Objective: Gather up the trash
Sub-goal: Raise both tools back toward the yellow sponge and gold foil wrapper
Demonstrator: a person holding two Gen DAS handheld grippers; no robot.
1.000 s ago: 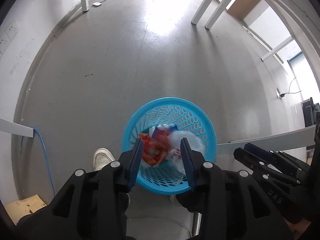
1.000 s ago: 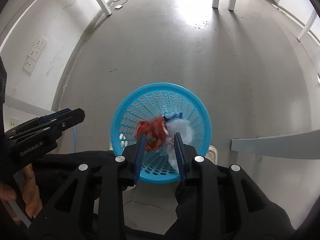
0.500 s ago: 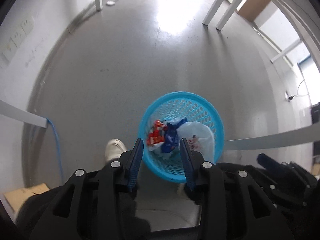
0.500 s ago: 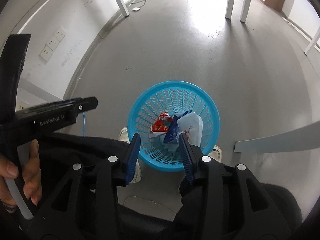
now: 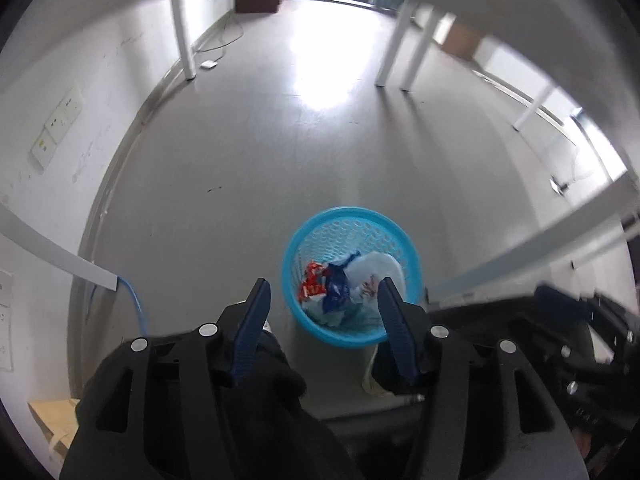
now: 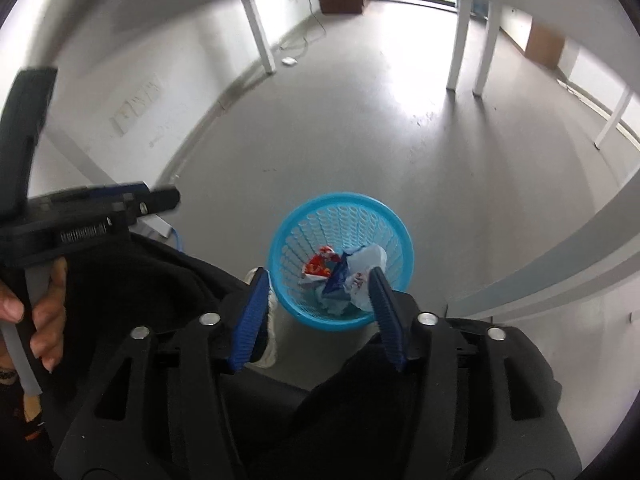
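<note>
Grey floor, blue basket (image 5: 404, 240) of trash (image 5: 340, 284) below left gripper (image 5: 322, 294) and right gripper (image 6: 318, 280), jaws opening, empty.

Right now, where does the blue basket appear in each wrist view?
Left wrist: blue basket sits low, right of centre, above the right finger.
Right wrist: it sits low, near centre, between the fingers.
Shared landmark: the red wrapper inside it.

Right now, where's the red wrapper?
In the blue basket on the floor, on the left of the pile in both wrist views: red wrapper touching the blue wrapper, with the white bag further right.
</note>
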